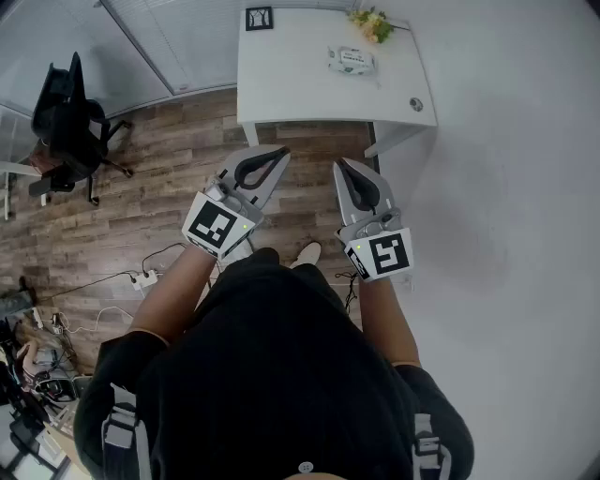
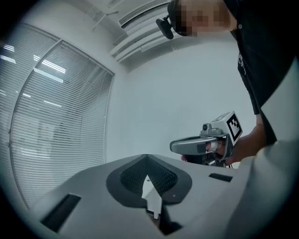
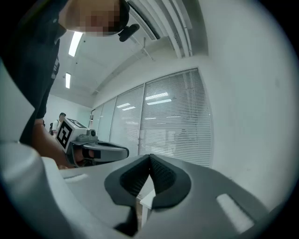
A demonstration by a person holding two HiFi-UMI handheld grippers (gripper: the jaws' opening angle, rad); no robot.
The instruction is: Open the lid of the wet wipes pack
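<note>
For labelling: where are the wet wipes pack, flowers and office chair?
wet wipes pack (image 1: 352, 61): head view, middle of its top.
flowers (image 1: 372, 24): head view, yellow blooms.
office chair (image 1: 66, 127): head view, black seat.

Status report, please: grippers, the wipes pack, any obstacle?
Left gripper shut, empty; right gripper shut, empty. Wet wipes pack on white table, untouched, ahead of both. Flowers behind pack, not blocking.

left gripper (image 1: 279, 153), right gripper (image 1: 341, 167) level, jaws together, empty
</note>
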